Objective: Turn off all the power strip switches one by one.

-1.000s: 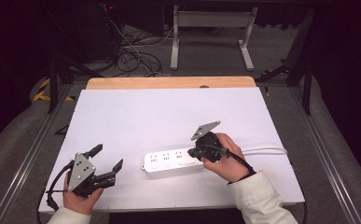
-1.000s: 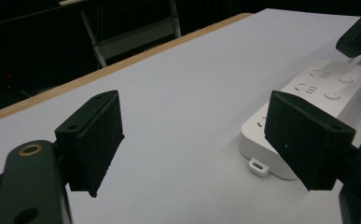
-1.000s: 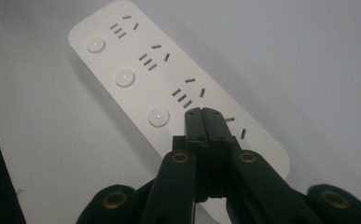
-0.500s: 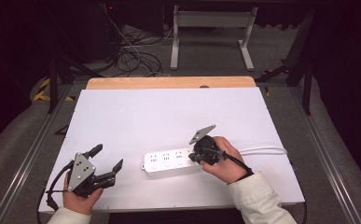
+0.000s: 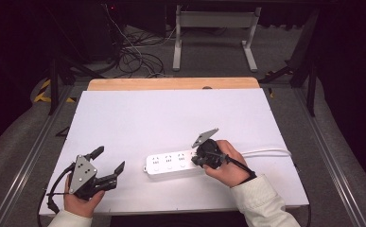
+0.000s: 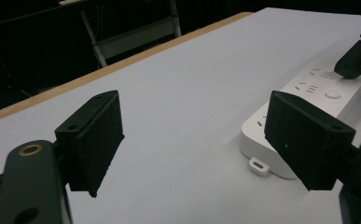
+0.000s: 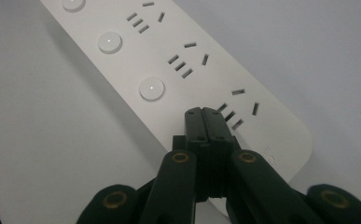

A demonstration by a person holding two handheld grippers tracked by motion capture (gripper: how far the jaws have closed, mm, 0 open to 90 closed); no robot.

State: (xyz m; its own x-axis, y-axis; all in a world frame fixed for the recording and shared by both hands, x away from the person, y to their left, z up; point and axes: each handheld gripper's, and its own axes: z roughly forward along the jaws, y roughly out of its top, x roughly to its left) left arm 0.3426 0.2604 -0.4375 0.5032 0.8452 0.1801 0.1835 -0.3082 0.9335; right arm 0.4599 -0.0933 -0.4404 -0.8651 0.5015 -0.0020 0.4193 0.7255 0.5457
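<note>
**Closed fingers settling onto the power strip's cable end**

We are pressing down on the power strip with our right gripper, and the last second is telling us the most: that gripper has been dropping from a raised, tilted pose above the strip's cable end to a lower one right at its top face. We are reading this as the approach finishing and the push on a switch button starting, though from above we are not able to say whether the tips are already touching.

In the right gripper view the fingers are pressed together, holding nothing, with their tips hanging over the strip between its last round button and the last socket's slots. The button is lying just to one side of the tips, so we are probably needing a small sideways correction before pushing.

The strip itself is lying flat on the white desk, its white cord running out behind our right hand. Our left gripper is resting well away from the strip's other end, fingers spread wide and empty, having kept its place.
</note>
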